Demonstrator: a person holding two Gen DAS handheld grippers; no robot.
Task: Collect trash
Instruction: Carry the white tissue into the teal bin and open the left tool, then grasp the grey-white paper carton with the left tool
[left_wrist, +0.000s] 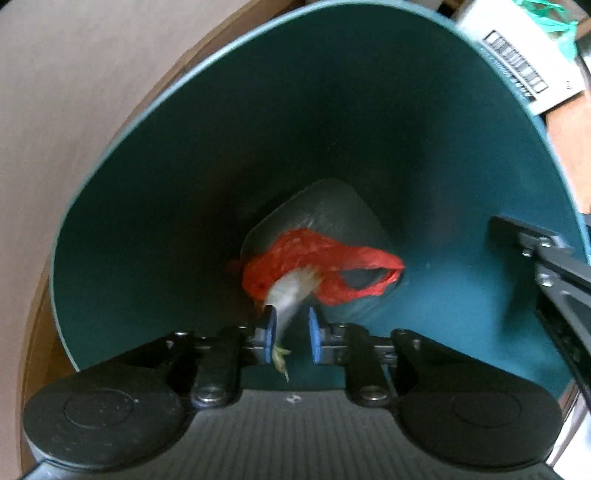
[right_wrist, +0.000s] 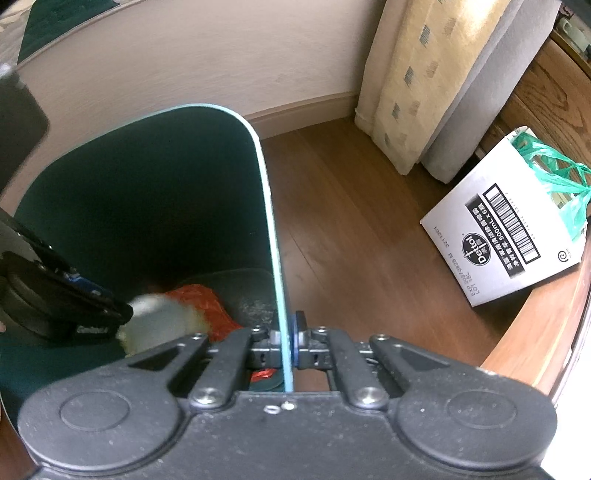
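Dropping trash into the teal bin

Hanging straight down inside the bin, the left gripper has its blue pads parted; a pale scrap of trash sits between them, against the left pad only, blurred. Below it a red plastic bag lies on the bin's bottom; the right gripper is clamped on the bin's rim; beside the bin, a white cardboard box with a green bag stands on the wooden floor.

Wooden floor carries teal bin, white carton.
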